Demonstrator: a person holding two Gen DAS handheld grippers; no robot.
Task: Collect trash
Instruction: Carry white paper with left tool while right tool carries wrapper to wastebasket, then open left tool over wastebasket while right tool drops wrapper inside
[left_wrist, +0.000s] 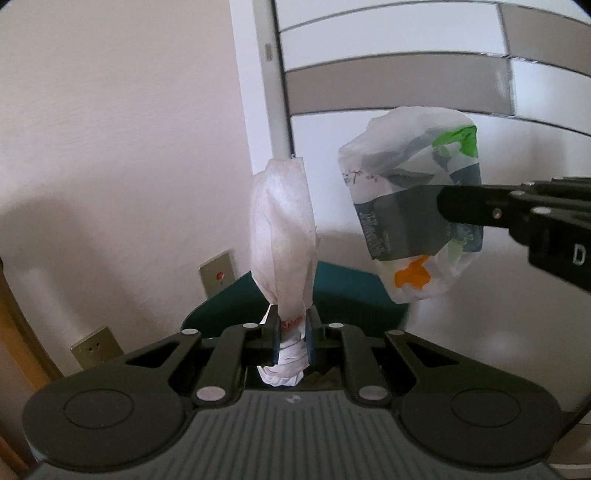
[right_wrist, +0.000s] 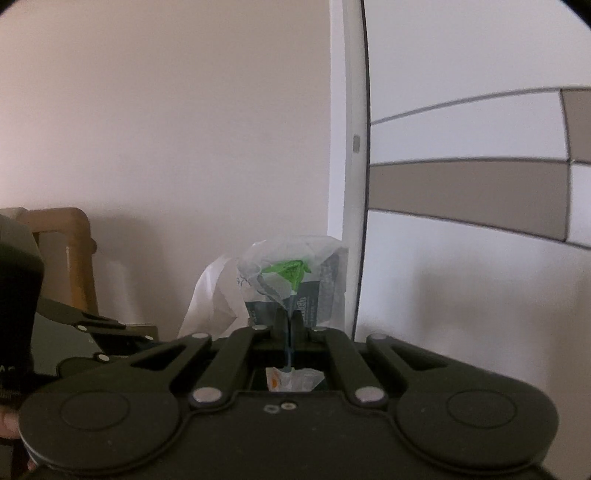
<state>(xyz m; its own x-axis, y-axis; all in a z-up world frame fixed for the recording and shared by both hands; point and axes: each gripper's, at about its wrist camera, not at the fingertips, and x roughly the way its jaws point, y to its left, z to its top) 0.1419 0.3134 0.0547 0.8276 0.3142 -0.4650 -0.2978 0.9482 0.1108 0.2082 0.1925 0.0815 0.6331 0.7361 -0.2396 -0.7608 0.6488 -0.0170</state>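
- Left gripper (left_wrist: 291, 332): held up in the air, aimed toward the pale wall (left_wrist: 129, 129) and slightly downward. Its fingers are clamped on a twisted white tissue (left_wrist: 282, 236), which stands upright above the pads, with a crumpled end showing below them.
- Right gripper (right_wrist: 290, 325): also raised, close to level, facing the wall beside a white door frame (right_wrist: 354, 147). The fingers are pressed fully together on a thin plastic wrapper (right_wrist: 295, 280) (clear film, with dark, green and orange print).
- Wrapper in the left wrist view (left_wrist: 413, 206): it hangs in mid-air to the right of the tissue, apart from it, pinched by the right gripper (left_wrist: 443, 212), which enters from the right edge with its fingers lying roughly level.
- Left gripper in the right wrist view: its dark body (right_wrist: 92, 332) sits at the lower left, with the white tissue (right_wrist: 210, 295) showing just left of the wrapper.
- Surroundings: a teal seat (left_wrist: 340, 295) lies below both items; two wall plates (left_wrist: 218, 273) are low on the wall; a wooden frame (right_wrist: 74, 251) stands at the left.
- Person: a fingertip (right_wrist: 7, 424) shows at the left edge only.
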